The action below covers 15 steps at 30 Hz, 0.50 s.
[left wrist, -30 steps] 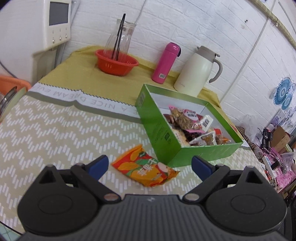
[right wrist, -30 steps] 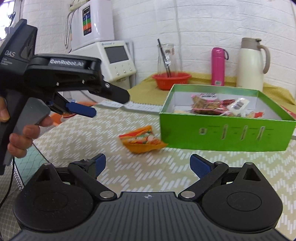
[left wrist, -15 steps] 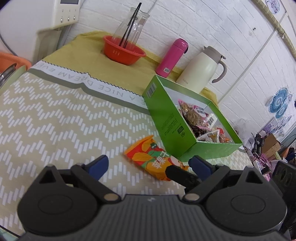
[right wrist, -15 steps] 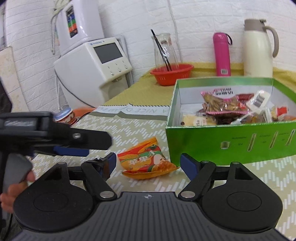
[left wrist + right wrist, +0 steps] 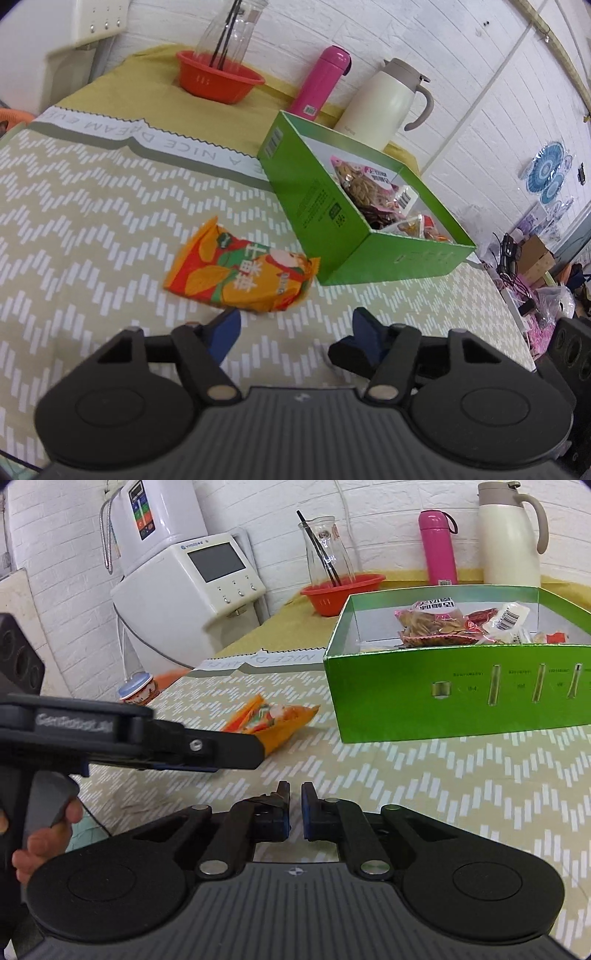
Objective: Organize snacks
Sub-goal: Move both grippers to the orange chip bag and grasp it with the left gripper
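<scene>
Tablecloth (image 5: 92, 206): snack packet (image 5: 240, 273) beside green box (image 5: 317, 206)

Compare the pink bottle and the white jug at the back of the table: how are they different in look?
The pink bottle is slim and straight, while the white jug is much wider. The jug has a large curved handle on its side and a grey-beige lid; the bottle has only a small loop at its pink cap. The bottle carries a small label near its base; the jug's body looks plain. Both stand upright by the brick wall, behind the green box.
</scene>
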Available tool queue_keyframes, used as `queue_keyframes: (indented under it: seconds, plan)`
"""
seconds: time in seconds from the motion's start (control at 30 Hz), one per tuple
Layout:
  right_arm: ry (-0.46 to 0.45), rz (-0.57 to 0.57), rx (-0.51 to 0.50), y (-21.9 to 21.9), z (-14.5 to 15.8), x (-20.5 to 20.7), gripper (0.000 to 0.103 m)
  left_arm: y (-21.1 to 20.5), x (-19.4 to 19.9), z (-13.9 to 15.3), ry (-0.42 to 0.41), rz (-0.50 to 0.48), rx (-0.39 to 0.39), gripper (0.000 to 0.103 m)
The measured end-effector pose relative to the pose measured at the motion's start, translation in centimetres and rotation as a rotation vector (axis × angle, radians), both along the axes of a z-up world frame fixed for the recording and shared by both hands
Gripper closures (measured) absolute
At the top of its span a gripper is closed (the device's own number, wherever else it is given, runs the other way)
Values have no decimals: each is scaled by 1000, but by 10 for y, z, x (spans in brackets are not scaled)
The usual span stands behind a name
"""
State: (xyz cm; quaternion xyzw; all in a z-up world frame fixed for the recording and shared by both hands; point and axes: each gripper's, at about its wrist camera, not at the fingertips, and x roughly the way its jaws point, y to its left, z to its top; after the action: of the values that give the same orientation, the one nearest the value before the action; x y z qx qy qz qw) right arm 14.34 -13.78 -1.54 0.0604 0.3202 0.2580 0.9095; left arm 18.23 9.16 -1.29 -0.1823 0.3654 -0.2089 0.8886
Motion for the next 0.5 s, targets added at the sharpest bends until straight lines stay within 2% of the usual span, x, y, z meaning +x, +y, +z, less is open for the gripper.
queue_keyframes:
  seconds: [0.07,0.1,0.17,0.2,0.23,0.27,0.37,0.5]
  plan:
    - [-25,-13,1,-2,4,-4,63,7,-1,3,3,21,-33,31]
    - [-38,-22,6,-4,6,-5,56,11,-2,6,-4,42,-51,23]
    - [-53,-36,23,-7,11,-5,25,20,-2,15,-40,76,-64,21]
    - [-56,-42,38,-8,13,-4,19,24,1,19,-54,93,-58,19]
    - [-54,-43,55,-8,15,-3,14,27,3,22,-66,110,-47,17]
    - [-48,-46,72,-8,16,-1,13,29,8,24,-74,115,-34,17]
    - [-30,-52,127,-2,19,5,2,35,27,20,-53,124,-2,17]
    - [-6,-62,137,16,21,20,2,40,38,8,-16,101,-3,17]
